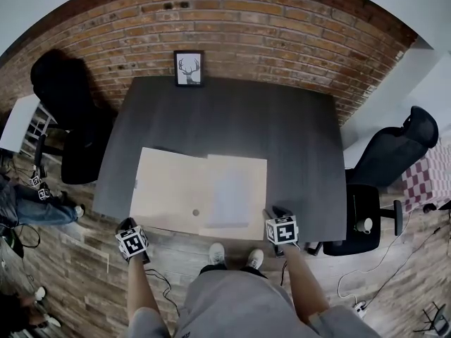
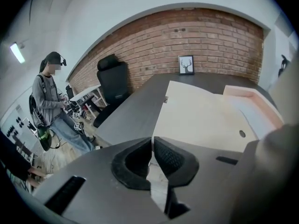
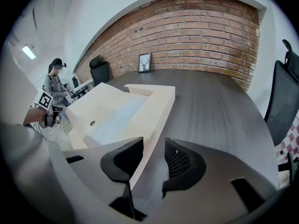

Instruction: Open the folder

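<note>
The folder (image 1: 201,192) lies at the near edge of the tabletop (image 1: 232,111), its cover spread to the left, so we judge it already open. Our left gripper (image 2: 153,141) hangs off the near-left corner, fingers pressed together on nothing. The head view shows both panels flat; only the right gripper view shows our right gripper (image 3: 154,146) with fingers spread, the folder's near-right edge lined up in the gap, untouched.

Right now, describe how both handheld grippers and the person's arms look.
The left gripper and right gripper match: smooth grey bodies, black ribbed pads, each topped with a white cube bearing black square markers. The forearms are unsleeved; grey shorts and white shoes show below.
</note>
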